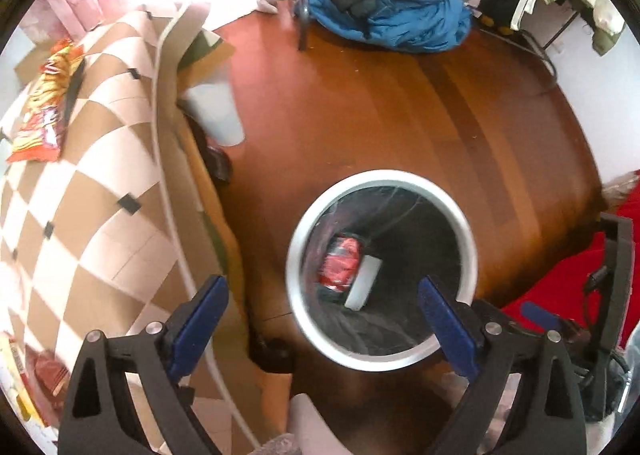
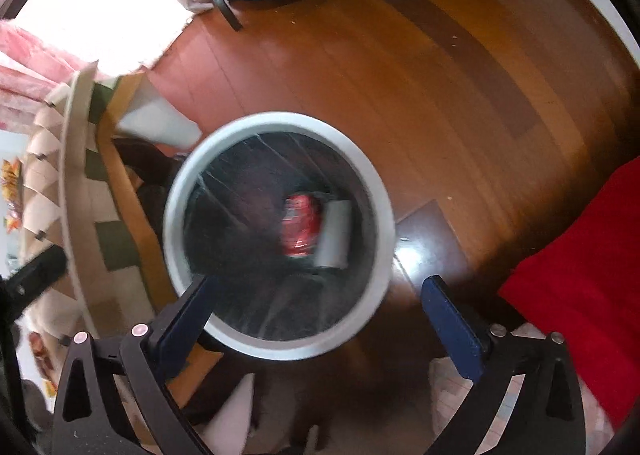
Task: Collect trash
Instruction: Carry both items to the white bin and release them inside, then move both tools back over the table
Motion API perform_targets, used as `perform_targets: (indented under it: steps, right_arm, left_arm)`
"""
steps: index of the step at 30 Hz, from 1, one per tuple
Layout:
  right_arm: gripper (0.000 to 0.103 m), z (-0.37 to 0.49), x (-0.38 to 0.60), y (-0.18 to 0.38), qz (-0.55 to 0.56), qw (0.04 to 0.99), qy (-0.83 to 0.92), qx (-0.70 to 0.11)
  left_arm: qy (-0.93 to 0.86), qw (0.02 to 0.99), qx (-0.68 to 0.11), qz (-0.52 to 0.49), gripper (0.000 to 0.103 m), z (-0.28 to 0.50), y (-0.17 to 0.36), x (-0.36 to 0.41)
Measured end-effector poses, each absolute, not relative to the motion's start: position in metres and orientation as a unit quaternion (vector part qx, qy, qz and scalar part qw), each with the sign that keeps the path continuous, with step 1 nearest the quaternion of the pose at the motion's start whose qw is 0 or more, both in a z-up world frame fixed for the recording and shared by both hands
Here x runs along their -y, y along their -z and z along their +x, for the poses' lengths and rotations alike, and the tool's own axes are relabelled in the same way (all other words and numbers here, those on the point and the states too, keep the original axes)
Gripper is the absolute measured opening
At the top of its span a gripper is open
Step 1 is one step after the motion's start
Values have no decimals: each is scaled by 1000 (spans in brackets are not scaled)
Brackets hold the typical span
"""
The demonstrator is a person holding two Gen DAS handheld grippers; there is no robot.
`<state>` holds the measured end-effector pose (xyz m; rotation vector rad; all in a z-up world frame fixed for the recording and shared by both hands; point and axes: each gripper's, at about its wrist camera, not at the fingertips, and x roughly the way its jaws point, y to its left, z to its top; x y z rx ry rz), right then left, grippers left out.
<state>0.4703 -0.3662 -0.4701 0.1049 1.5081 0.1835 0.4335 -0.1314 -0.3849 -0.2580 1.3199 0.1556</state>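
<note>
At the far left of the left wrist view, an orange snack bag lies flat on a checkered surface, well apart from everything else in play. More wrappers show at the lower left edge of that surface, too blurred to make out. A white bin stands on the floor just past the surface's edge.

The left gripper points almost straight down, its blue pads spread wide with nothing between them. Its right pad overlaps the near rim of the can, a round white-rimmed trash can with a dark liner, standing on the wooden floor. Inside, at the bottom, a red wrapper lies touching a white box on its right.

A chair at the top holds a heap of blue and dark clothes. A red cloth fills the right edge.

In the right wrist view the right gripper also points down, jaws fully apart and empty. Its left pad crosses the can's near rim, while its right pad sits over bare floor just beside the can. The wrapper and box show side by side in the can, blurred. The red cloth lies at right.
</note>
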Motion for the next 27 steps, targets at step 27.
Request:
perform_targets:
  steps: [27]
  right_arm:
    - [103,411,376,324,16,793,-66,-606]
  left_arm:
    - [-74,837,-536,-78,97,375,271,144]
